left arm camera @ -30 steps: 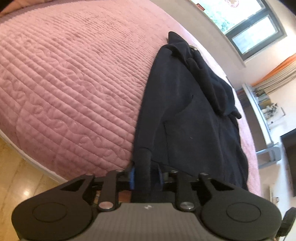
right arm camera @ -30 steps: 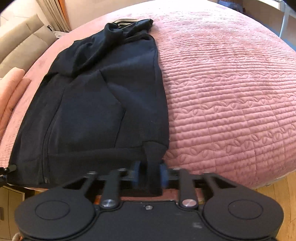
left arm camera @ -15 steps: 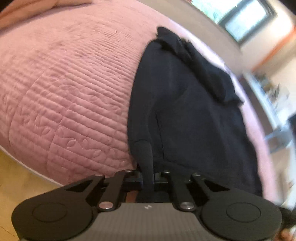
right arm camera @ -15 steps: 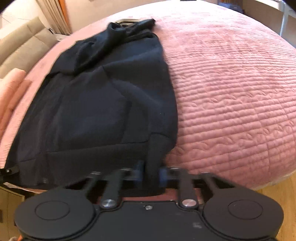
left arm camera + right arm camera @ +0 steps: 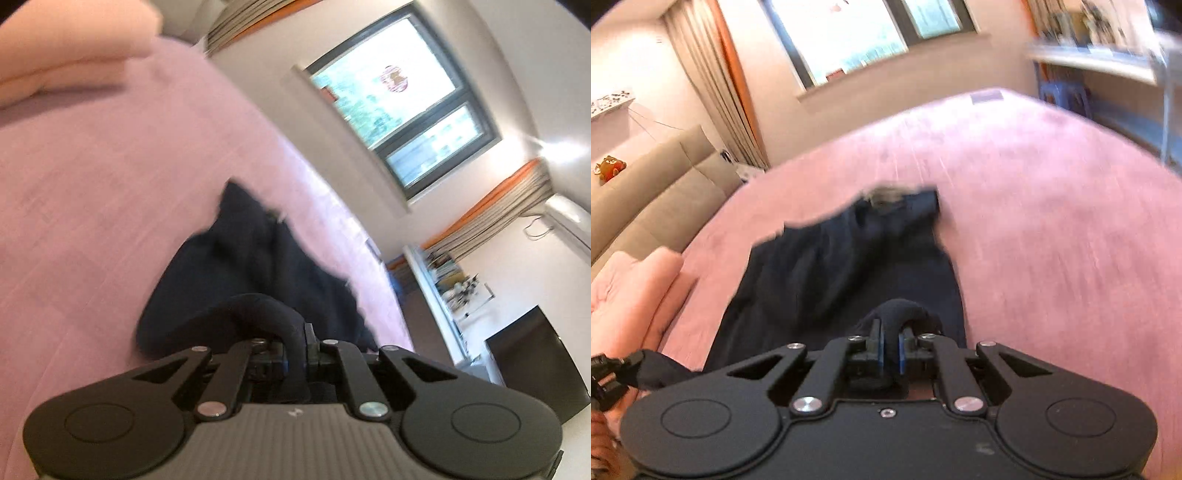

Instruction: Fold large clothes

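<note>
Garment: dark navy garment (image 5: 255,266) lies on the pink bedspread (image 5: 92,192); its far end is bunched towards the window side; its near edge rises off the bed into both grippers; outlines are smeared by blur in both views
Left gripper: left gripper (image 5: 295,354) has its fingers drawn narrow, pinched on a rolled band of the garment's near edge; the cloth arches up and over from the left into the jaws
Right gripper: right gripper (image 5: 891,350) is likewise narrowed on the garment; a hump of dark fabric stands between its blue-lined fingers (image 5: 880,349)
Bed: bedspread fills most of both views; folded peach bedding (image 5: 631,295) sits beside the garment at the left of the right wrist view
Room: window (image 5: 402,110) with dark frame behind the bed; striped curtains (image 5: 713,85) beside it; beige sofa (image 5: 650,184) at left; white shelf (image 5: 439,295) with small clutter; black screen (image 5: 535,358) below it
</note>
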A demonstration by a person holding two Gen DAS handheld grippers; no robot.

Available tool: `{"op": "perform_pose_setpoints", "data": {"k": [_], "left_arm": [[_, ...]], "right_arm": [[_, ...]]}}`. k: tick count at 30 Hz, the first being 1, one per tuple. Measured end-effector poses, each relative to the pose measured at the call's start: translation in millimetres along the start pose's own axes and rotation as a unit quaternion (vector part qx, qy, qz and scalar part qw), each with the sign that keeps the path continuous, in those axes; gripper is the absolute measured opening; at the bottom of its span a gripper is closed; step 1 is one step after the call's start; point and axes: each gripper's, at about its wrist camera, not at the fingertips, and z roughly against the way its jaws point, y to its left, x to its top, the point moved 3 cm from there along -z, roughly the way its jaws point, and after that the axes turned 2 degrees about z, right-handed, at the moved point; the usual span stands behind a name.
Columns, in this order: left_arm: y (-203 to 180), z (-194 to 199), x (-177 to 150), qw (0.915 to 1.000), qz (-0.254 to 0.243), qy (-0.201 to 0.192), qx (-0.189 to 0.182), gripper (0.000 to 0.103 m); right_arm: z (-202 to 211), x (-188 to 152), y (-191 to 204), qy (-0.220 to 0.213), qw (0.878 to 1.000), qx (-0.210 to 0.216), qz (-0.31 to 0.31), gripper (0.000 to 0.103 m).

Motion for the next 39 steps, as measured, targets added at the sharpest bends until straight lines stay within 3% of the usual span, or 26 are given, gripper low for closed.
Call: {"op": "perform_pose_setpoints", "data": {"k": [5,7,8,9,10,11,12,15,20,28,35,36,37,38,39], "left_arm": [[-10.6,-102.1,71.1,0.9993,-0.021,-0.027,-0.015,0.008],[-9.7,-143.6,95.2,0.9989,-0.027,-0.037,-0.014,0.023],[-7.7,-167.3,105.3,0.9983,-0.038,-0.044,-0.004,0.031],[-5.2,-185.4,111.2,0.9972,-0.057,-0.046,0.012,0.053],[-1.2,-198.5,113.4,0.9957,-0.066,-0.045,0.046,0.073],[5.7,-207.4,113.9,0.9936,-0.061,-0.044,0.084,0.079],[12.4,-211.8,112.4,0.9930,-0.059,-0.036,0.096,0.081],[29.5,-216.7,109.1,0.9896,-0.062,0.014,0.129,0.077],[26.9,-226.0,126.1,0.9808,-0.078,0.072,0.163,0.077],[4.1,-259.0,139.3,0.9691,-0.107,0.105,0.196,0.075],[22.5,-307.3,156.3,0.9670,-0.099,0.129,0.196,0.075],[23.9,-314.4,158.7,0.9661,-0.103,0.132,0.197,0.075],[26.2,-322.3,160.7,0.9651,-0.107,0.135,0.197,0.076],[29.4,-331.3,161.8,0.9638,-0.109,0.140,0.198,0.076],[33.5,-340.6,161.8,0.9614,-0.111,0.150,0.203,0.070]], "right_arm": [[-90.4,69.7,1.3,-0.039,0.999,-0.016,0.024,0.008],[-136.6,90.2,-8.5,-0.049,0.998,-0.043,0.007,0.011],[-162.1,98.2,-13.2,-0.039,0.998,-0.053,0.003,0.019],[-183.6,103.5,-17.0,-0.017,0.998,-0.059,0.000,0.039],[-197.5,104.5,-21.4,0.004,0.998,-0.064,-0.004,0.045],[-205.8,105.4,-25.2,0.019,0.998,-0.063,-0.004,0.045],[-210.6,104.9,-29.0,0.032,0.997,-0.063,0.003,0.050],[-209.1,101.2,-39.1,0.059,0.995,-0.077,0.028,0.068],[-219.9,108.5,-44.5,0.101,0.992,-0.049,0.057,0.067],[-286.8,135.4,-56.1,0.157,0.987,-0.003,0.038,0.066],[-315.1,129.4,-63.5,0.195,0.981,0.010,0.005,0.064],[-317.6,127.9,-61.7,0.199,0.980,0.012,0.006,0.057],[-318.2,127.2,-58.7,0.199,0.980,0.016,0.010,0.039],[-317.3,127.0,-55.5,0.195,0.981,0.018,0.015,0.033],[-313.9,126.8,-49.7,0.189,0.981,0.021,0.030,0.021]]}}
